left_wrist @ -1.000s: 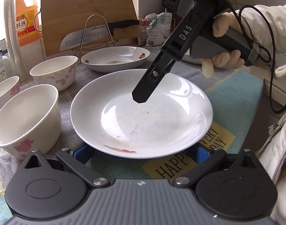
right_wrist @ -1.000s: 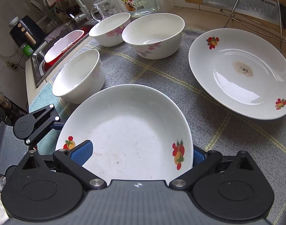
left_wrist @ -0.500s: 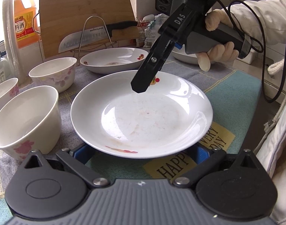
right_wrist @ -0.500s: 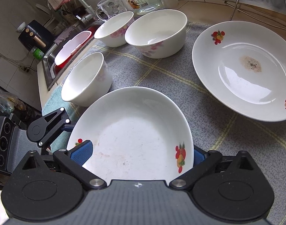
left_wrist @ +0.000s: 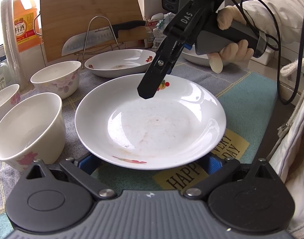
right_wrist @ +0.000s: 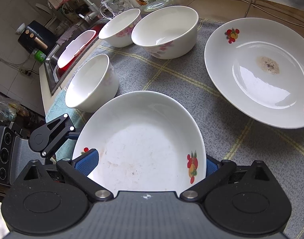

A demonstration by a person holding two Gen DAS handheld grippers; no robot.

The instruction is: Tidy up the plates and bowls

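Observation:
A white fruit-pattern plate (left_wrist: 150, 123) lies on the grey cloth; it also shows in the right wrist view (right_wrist: 144, 139). My left gripper (left_wrist: 150, 162) is open, its blue pads wide apart under the plate's near rim. My right gripper (left_wrist: 147, 93) hangs above the plate's far side, tilted down; in its own view (right_wrist: 147, 164) it is open, with the pads either side of the plate. A second plate (left_wrist: 120, 62) (right_wrist: 259, 69) with a dried stain lies behind. Three white floral bowls (left_wrist: 28, 127) (left_wrist: 56, 77) (left_wrist: 4, 99) stand at the left.
A bamboo cutting board (left_wrist: 90, 18) and a knife on a wire rack (left_wrist: 100, 37) stand at the back. An orange bottle (left_wrist: 24, 27) and a stack of cups (left_wrist: 8, 39) are back left. A sink (right_wrist: 72, 53) with a red basin lies beyond the bowls.
My right gripper has risen and drawn back toward the plate's far rim. In its view the plate sits lower and the second plate is nearer. The left gripper has barely moved.

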